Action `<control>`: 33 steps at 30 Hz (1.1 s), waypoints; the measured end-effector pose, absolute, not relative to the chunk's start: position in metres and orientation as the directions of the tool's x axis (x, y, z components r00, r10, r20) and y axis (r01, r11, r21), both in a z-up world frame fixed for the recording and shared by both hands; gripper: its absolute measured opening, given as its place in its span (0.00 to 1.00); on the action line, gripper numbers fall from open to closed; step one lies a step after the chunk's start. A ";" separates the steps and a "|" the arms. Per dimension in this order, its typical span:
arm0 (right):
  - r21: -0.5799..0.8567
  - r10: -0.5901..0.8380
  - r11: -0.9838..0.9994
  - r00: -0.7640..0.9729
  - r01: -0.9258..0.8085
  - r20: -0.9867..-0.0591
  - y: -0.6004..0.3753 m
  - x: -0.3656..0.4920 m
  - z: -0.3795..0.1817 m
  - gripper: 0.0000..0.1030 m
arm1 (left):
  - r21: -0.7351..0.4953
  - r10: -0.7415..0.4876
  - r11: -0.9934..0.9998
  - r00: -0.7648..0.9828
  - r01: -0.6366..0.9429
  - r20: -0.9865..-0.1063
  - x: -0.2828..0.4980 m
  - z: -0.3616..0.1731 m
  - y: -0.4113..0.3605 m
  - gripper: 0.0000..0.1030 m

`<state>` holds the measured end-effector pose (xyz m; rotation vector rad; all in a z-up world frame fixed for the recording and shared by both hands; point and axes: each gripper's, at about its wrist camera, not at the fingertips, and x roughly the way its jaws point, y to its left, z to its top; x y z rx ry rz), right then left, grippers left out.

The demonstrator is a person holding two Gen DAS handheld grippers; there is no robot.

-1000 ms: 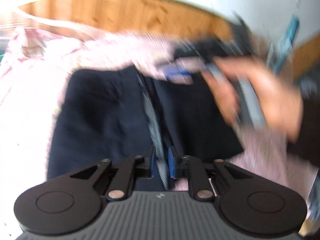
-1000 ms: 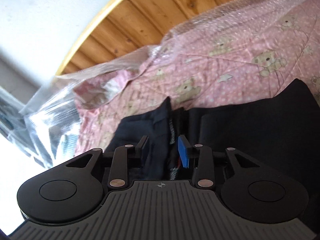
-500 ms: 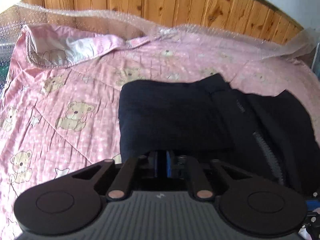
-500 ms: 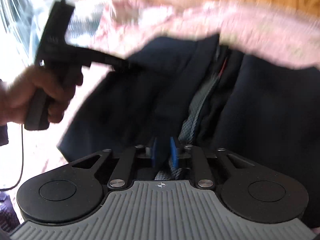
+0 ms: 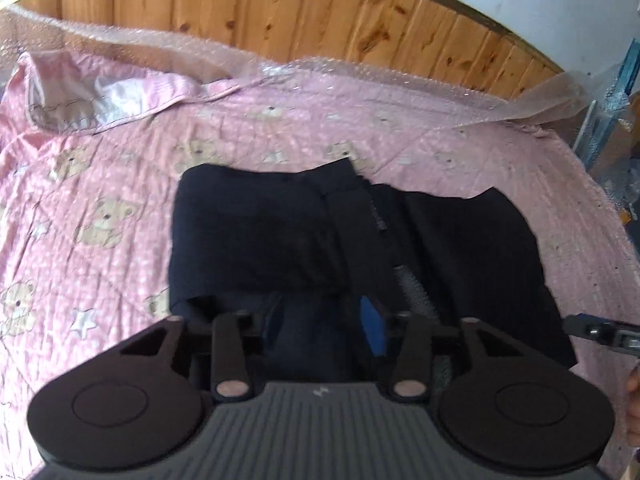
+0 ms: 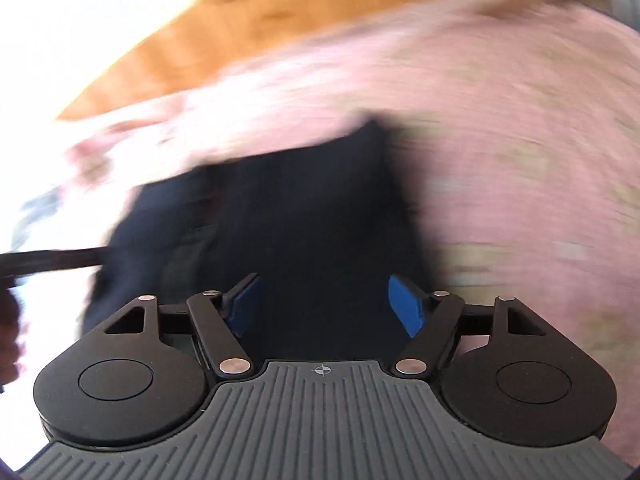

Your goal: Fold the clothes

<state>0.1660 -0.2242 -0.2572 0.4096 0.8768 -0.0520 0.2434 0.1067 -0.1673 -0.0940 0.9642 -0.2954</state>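
Left wrist view: the dark garment lies near the middle of the pink bear-print quilt, which covers the surface in front of the wood-panelled wall. The garment's left part is doubled over itself, with the fold edge running just ahead of the left gripper. That gripper hangs low over the garment's near edge with its jaws spread; one blue pad shows on the right, and cloth passes between the fingers without being pinched. Judging from this, the fold has just been laid and let go so that the cloth can settle flat.

A strip of bubble wrap lies along the quilt's far edge against the wall. The tip of the right gripper enters from the garment's right side.

Right wrist view: the picture is smeared by motion. The right gripper has its jaws wide apart with nothing between them, over the garment and beside bare quilt. It seems to be repositioning for the next fold, probably the garment's unfolded right side.
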 end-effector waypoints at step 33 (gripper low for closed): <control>0.148 0.201 0.980 0.697 -0.136 -0.688 -0.186 0.155 -0.256 0.03 | -0.249 -0.359 0.895 0.264 0.370 -0.895 0.344 -0.180 -0.113 0.08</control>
